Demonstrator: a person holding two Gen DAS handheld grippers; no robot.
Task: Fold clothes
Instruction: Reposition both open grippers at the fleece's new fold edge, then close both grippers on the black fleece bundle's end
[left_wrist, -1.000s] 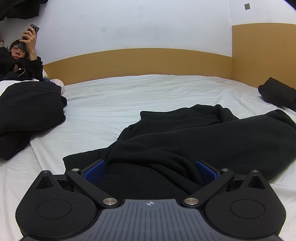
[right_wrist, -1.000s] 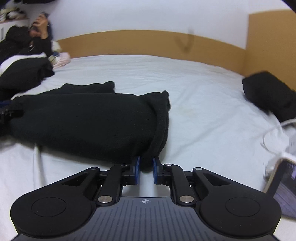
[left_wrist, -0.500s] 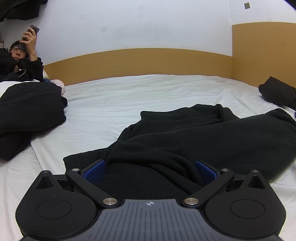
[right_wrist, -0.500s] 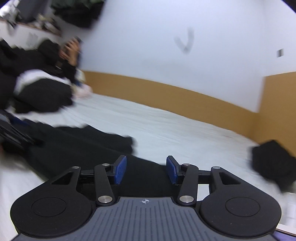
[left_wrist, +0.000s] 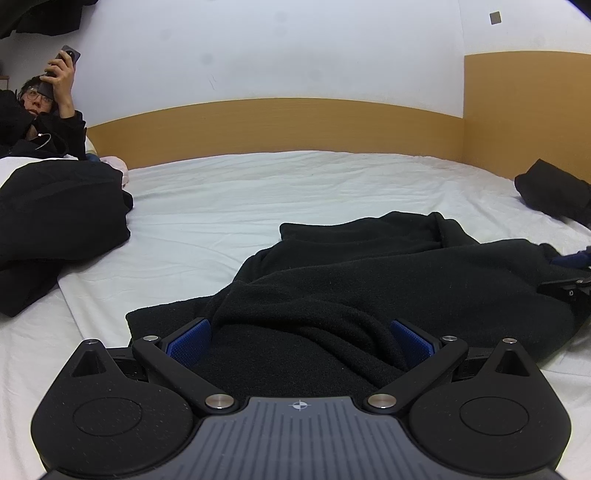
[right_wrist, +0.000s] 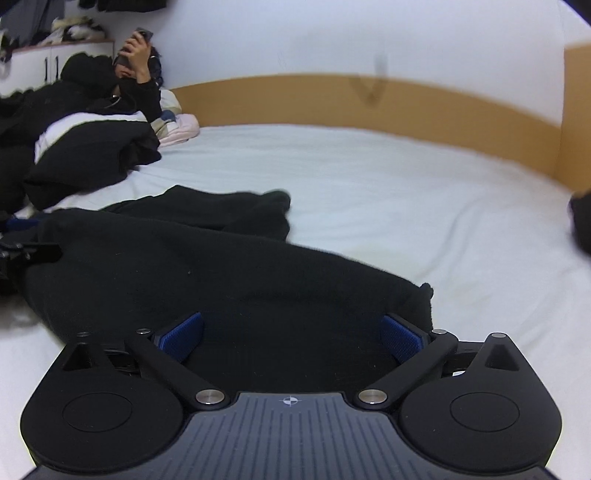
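Black garment (left_wrist: 388, 280) spread on the white bed (left_wrist: 295, 184) — both grippers over its near edge
Left gripper (left_wrist: 301, 341) splayed, fabric between unpressed pads; right gripper (right_wrist: 291, 338) opening — cloth apparently released

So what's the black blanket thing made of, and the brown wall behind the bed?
The black garment looks like soft fleece: matte, fuzzy, with thick rounded folds. The brown panel looks like smooth wood or wood-look laminate, with faint grain; which one, I cannot tell.
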